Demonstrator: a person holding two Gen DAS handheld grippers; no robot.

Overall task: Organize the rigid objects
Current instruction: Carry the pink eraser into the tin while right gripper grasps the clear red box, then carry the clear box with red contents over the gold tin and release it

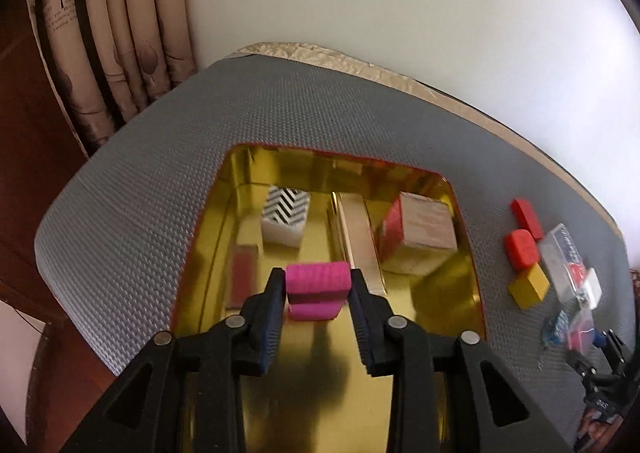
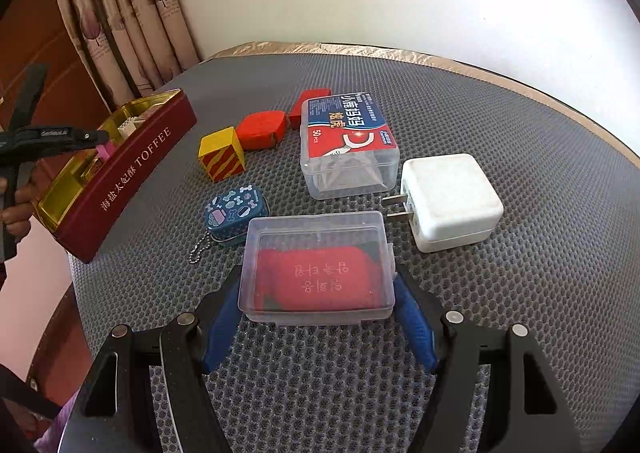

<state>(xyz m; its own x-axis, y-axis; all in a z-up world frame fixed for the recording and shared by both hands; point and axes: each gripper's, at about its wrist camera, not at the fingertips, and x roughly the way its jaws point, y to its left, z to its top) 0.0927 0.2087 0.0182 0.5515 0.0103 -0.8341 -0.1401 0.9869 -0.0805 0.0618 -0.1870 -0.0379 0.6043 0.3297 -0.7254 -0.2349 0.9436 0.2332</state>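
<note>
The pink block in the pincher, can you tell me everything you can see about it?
The pink block is small and bright magenta, with rounded corners and a finely bumpy top. It may be painted wood. It sits level between the fingertips of the left gripper, whose pads sit against its two sides. It hangs inside the open toffee tin, just above the shiny gold floor, which shows a pink reflection beneath it. It touches nothing else in the tin.
</note>
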